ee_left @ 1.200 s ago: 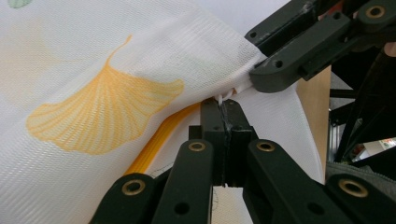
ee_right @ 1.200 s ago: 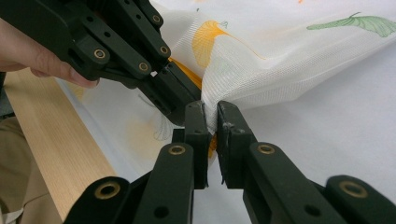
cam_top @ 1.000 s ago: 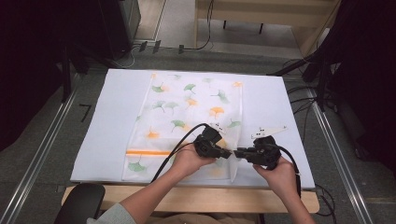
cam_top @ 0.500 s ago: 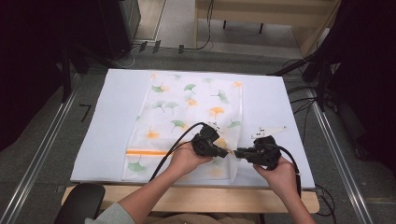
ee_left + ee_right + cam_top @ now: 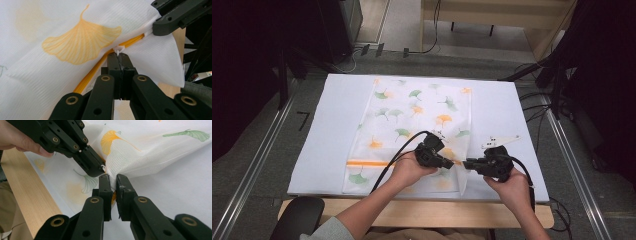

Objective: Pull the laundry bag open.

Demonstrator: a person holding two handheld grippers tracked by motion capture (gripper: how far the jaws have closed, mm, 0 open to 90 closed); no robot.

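At the table's (image 5: 337, 125) near edge, the left gripper (image 5: 447, 162) is clamped on a mesh bag's (image 5: 422, 115) zipper pull (image 5: 119, 48), while the right gripper (image 5: 468, 164), at 3 o'clock, pinches the bag's edge. Light and limp, the bag needs this anchoring. Both hands have barely moved since the earlier frame.

I am looking at a white mesh bag (image 5: 422, 120) printed with ginkgo leaves in orange, yellow and green, crossed by an orange zipper (image 5: 98, 68) with a white pull (image 5: 119, 49). It is lying on a white table cover (image 5: 337, 130) over pale wood (image 5: 30, 197). My black grippers are showing brass-coloured rivets (image 5: 105, 78)
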